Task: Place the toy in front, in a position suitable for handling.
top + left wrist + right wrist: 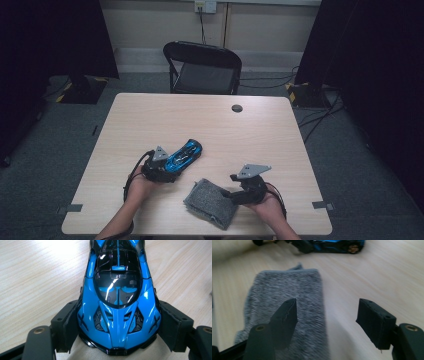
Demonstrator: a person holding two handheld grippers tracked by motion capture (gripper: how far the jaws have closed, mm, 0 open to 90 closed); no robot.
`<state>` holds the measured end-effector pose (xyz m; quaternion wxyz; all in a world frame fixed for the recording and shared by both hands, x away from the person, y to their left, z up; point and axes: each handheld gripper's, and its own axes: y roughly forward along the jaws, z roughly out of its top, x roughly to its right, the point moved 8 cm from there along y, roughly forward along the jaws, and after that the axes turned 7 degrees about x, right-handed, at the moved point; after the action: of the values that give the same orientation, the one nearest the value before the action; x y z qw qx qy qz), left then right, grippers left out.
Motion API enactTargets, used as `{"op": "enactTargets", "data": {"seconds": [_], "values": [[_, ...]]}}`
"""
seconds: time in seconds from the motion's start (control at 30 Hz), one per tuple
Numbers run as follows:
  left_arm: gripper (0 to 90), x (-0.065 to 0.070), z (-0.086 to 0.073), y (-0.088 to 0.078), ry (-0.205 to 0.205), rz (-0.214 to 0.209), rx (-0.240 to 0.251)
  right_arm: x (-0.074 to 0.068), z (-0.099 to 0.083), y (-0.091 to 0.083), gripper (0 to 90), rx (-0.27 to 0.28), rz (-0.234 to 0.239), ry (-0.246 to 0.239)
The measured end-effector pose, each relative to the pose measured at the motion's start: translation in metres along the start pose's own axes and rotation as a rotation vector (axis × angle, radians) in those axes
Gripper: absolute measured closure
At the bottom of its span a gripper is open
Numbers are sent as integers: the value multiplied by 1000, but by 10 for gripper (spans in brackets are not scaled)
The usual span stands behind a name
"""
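Preparation for wiping seems in hand: glossy blue toy car (118, 305) is clamped by the left gripper (117, 327); right gripper (325, 315) is open above folded grey cloth (287, 302), to be grasped next.

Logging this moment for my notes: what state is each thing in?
Blue toy car: upright on the table, nose clamped between the left gripper fingers.
Grey cloth: folded, flat on the table, not gripped.
Right gripper: fingers apart over the cloth's edge.
Folding chair: unfolded, unoccupied.
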<state>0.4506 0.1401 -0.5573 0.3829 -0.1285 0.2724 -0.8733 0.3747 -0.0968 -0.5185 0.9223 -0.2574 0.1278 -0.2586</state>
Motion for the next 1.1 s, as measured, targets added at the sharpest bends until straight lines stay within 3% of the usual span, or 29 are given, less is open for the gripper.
{"op": "enactTargets", "data": {"seconds": [0.2,0.33,0.43,0.6,0.73,0.83,1.03,1.1], "values": [[253,0,0,0,0,0,-1,-29,3,13,411,-3,97,-22],[253,0,0,0,0,0,0,-37,-1,22,418,-19,111,-7],[253,0,0,0,0,0,0,-39,-13,34,434,-78,86,-19],[252,0,0,0,0,0,0,-44,-16,38,453,-70,7,-94],[251,0,0,0,-1,0,0,-46,-16,38,462,-84,-21,-101],[252,0,0,0,0,0,0,-49,-16,38,563,-111,-22,-100],[251,0,0,0,-1,0,0,-46,-14,39,724,-117,-15,-93],[251,0,0,0,-1,0,0,-46,-14,38,731,-121,-13,-91]]}}
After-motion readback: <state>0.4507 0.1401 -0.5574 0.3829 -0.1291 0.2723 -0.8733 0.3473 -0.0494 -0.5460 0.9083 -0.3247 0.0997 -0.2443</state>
